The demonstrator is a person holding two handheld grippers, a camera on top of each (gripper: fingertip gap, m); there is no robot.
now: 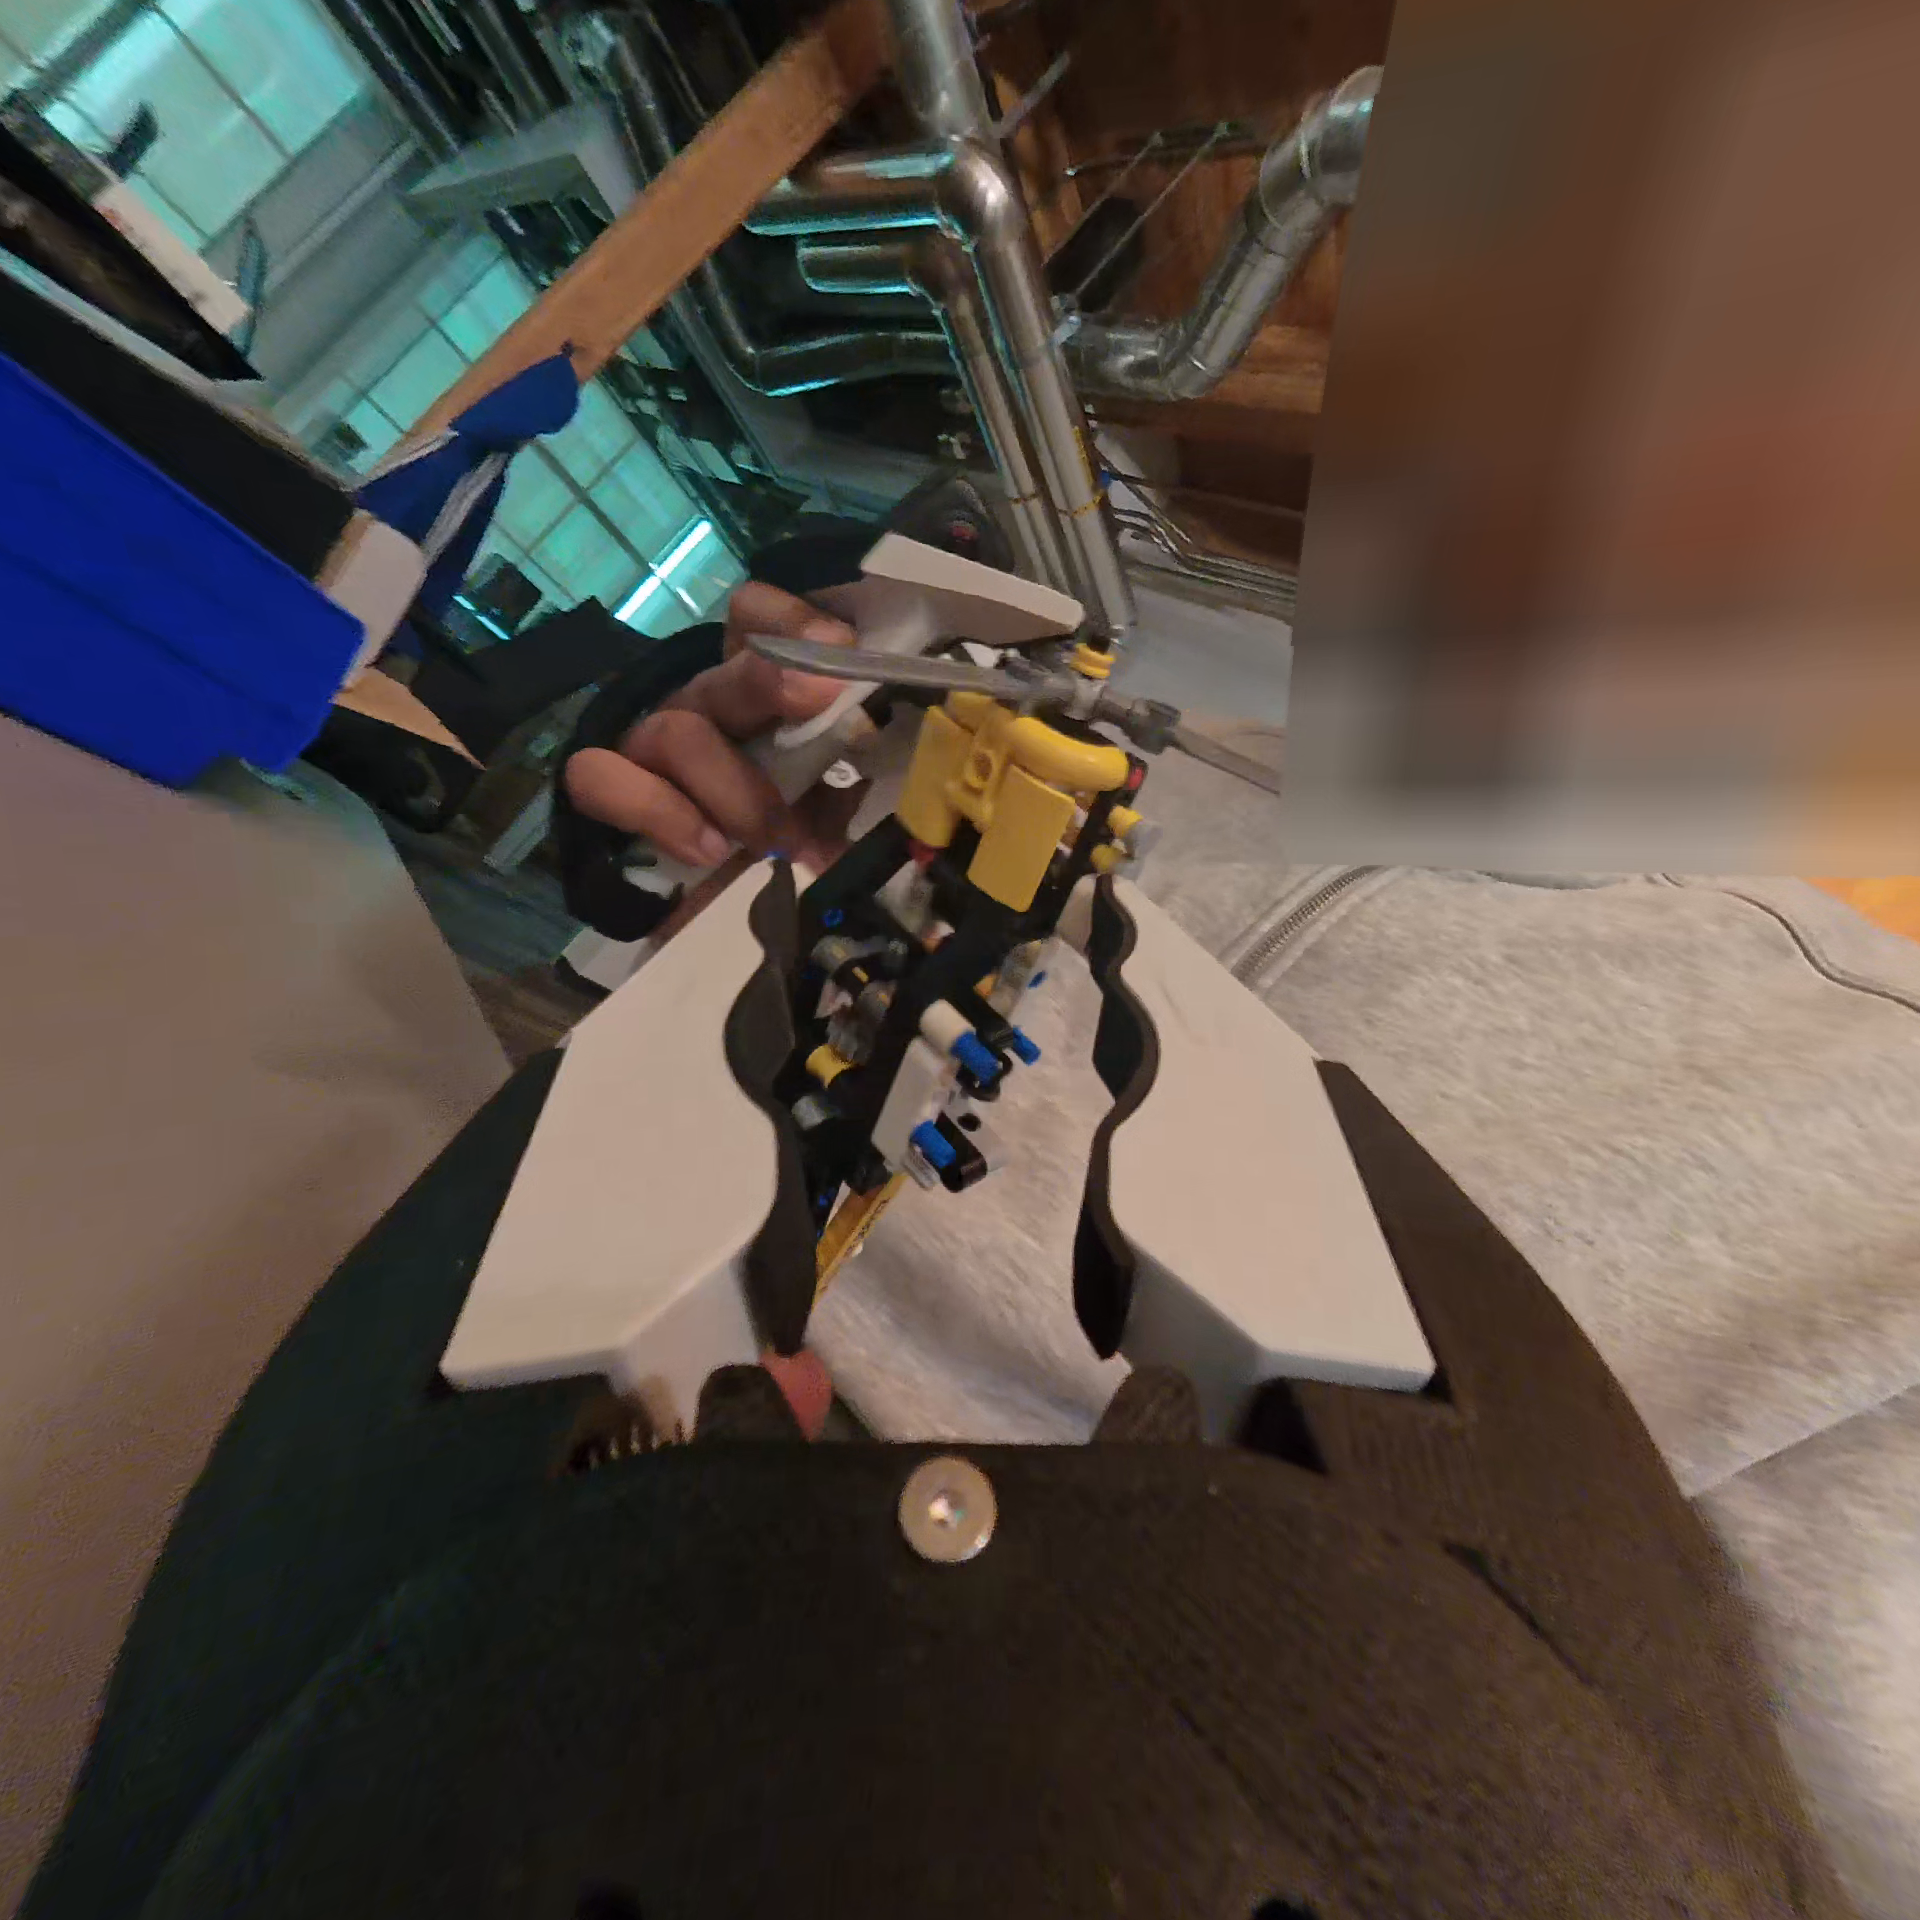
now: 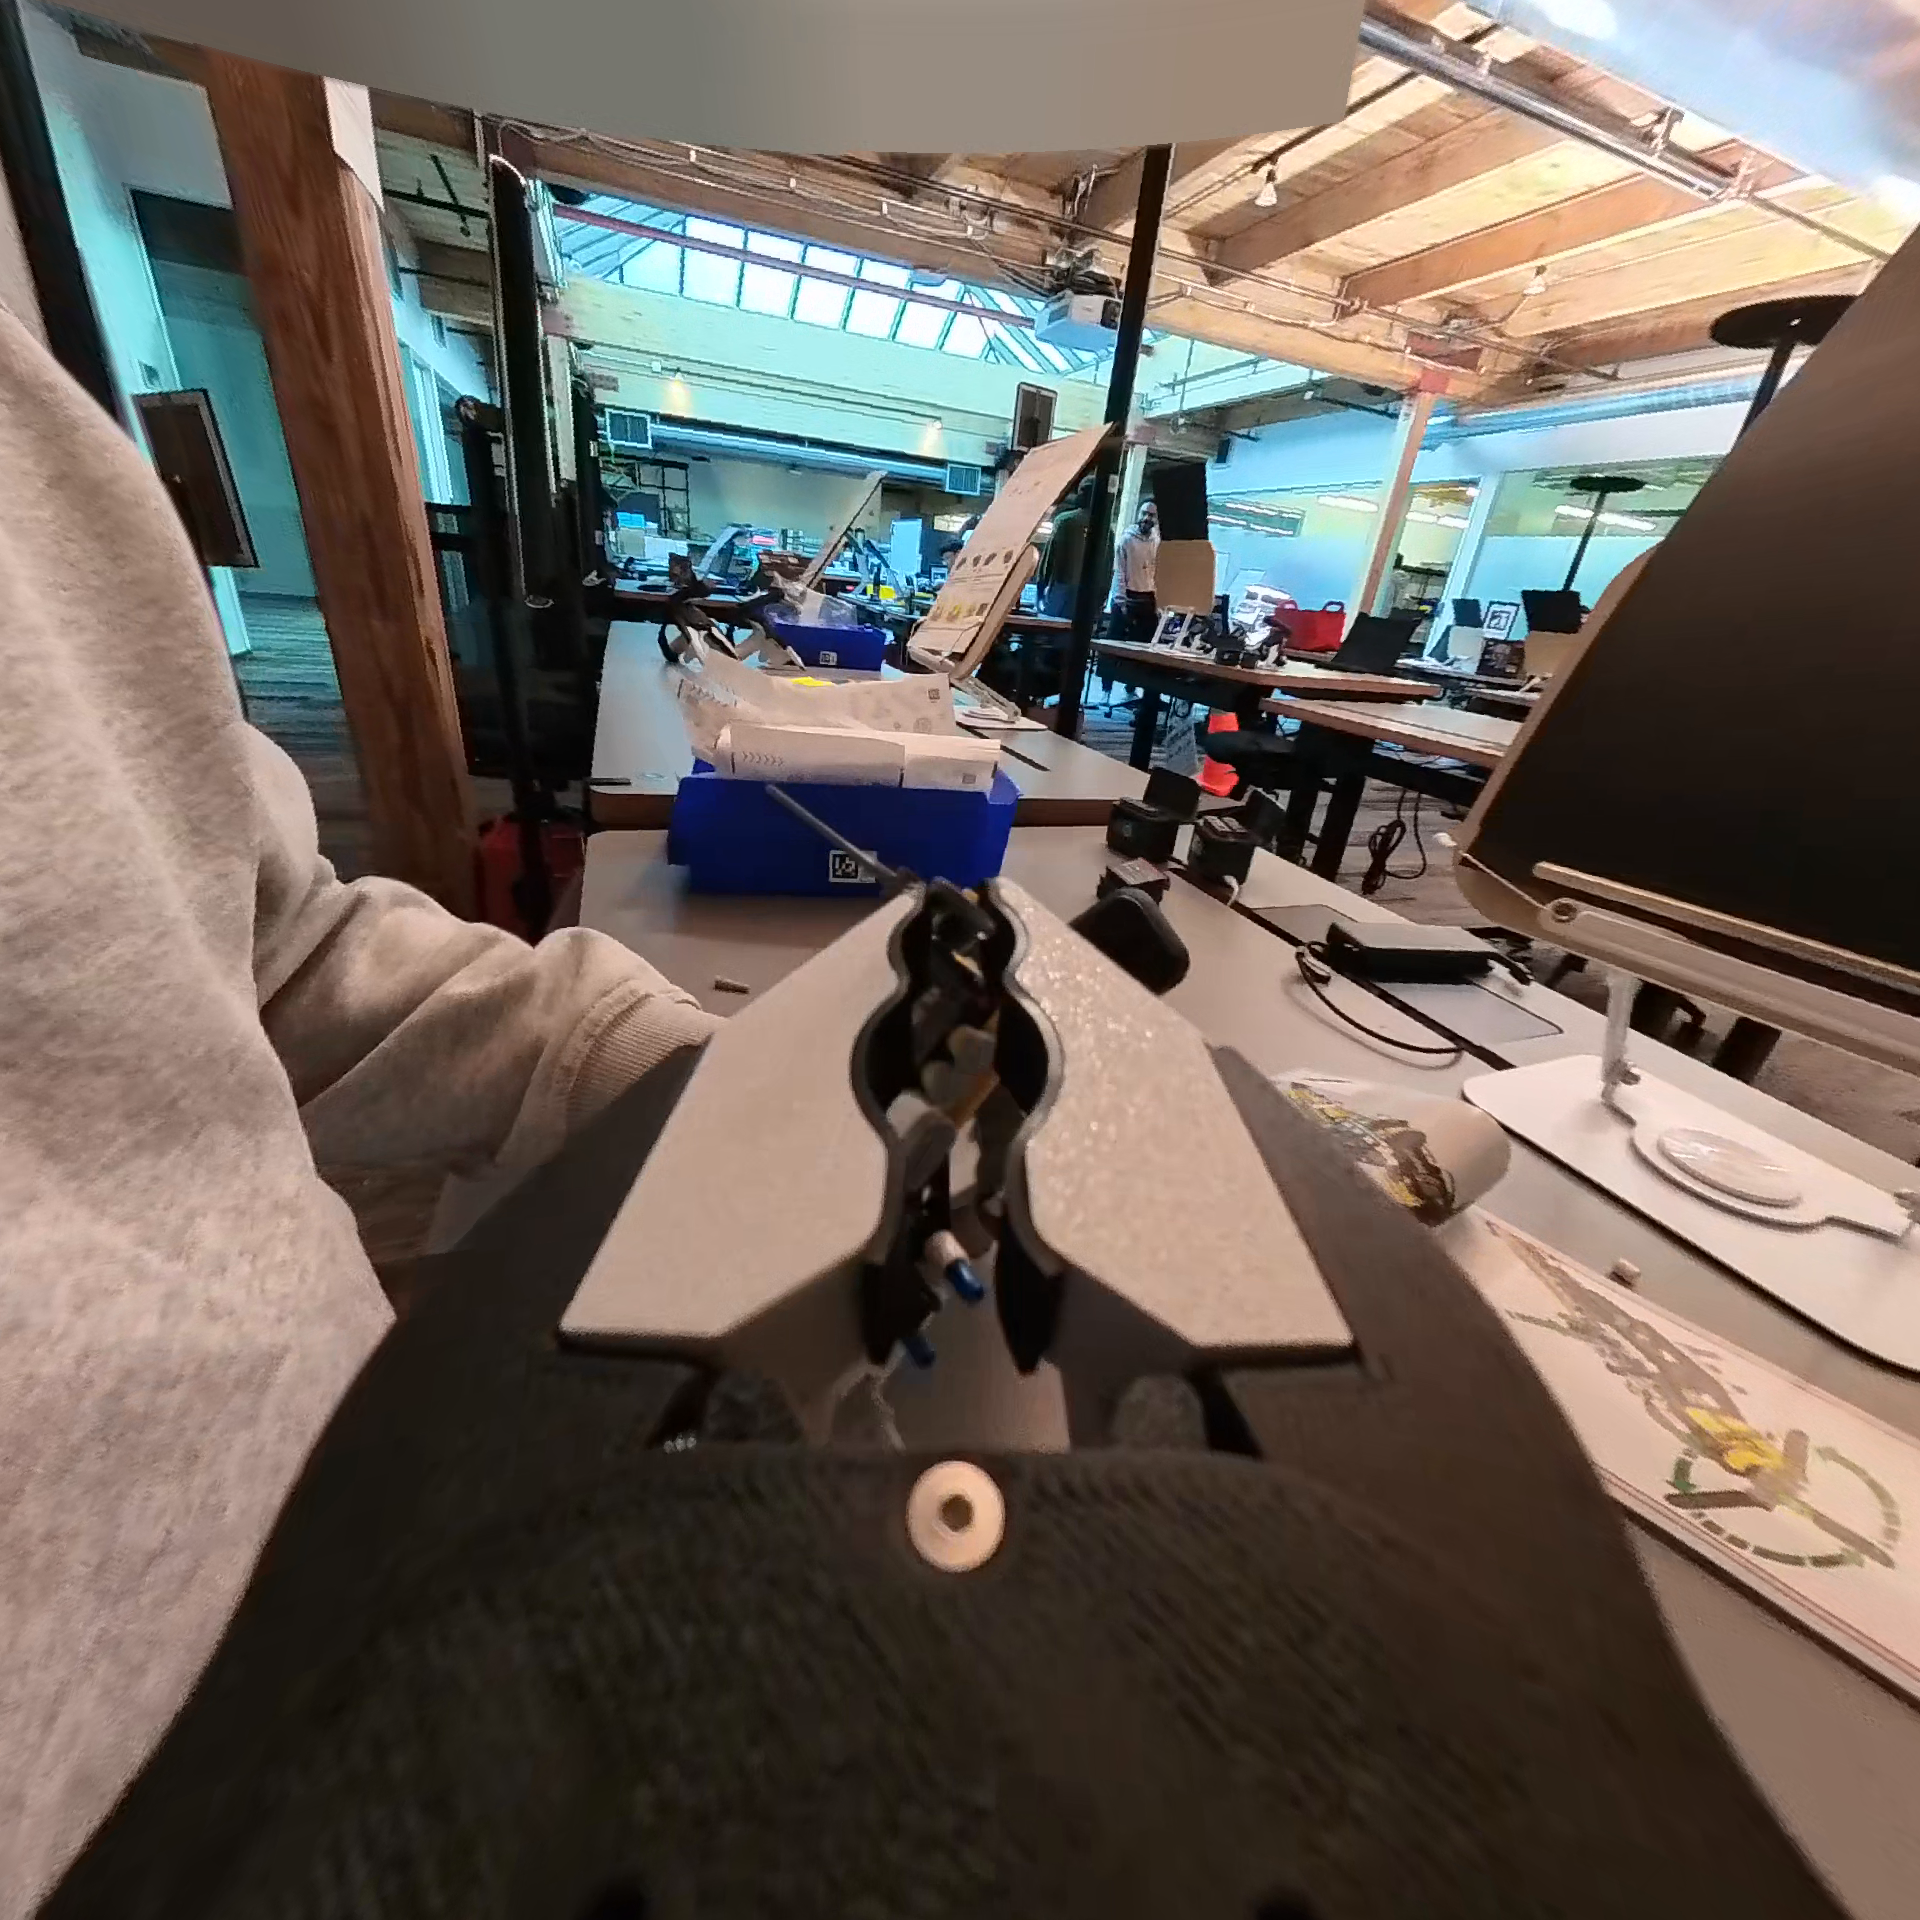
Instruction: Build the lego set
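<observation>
The lego model (image 1: 977, 800), a yellow and black helicopter with a grey rotor (image 1: 935, 675), hangs in the air between both grippers. My left gripper (image 1: 940, 888) has its jaws wide apart around the model's black frame, which lies along the left pad and meets the right pad only near the tip. My right gripper (image 1: 883, 675) comes in from the far left with a hand on it, its white fingers closed at the rotor end. In the right wrist view my right gripper (image 2: 956, 899) is shut on the model (image 2: 940, 1122), and a rotor blade (image 2: 821, 831) sticks out past its tips.
A grey sweatshirt (image 1: 1558, 1091) and a white cloth (image 1: 987, 1278) lie under the model. On the table stand a blue bin (image 2: 831, 842) with paper packs, a tablet stand (image 2: 1714, 727), a black charger (image 2: 1403, 951) and an instruction sheet (image 2: 1714, 1423). One gripper's finger ends stand about 6 cm off the other's.
</observation>
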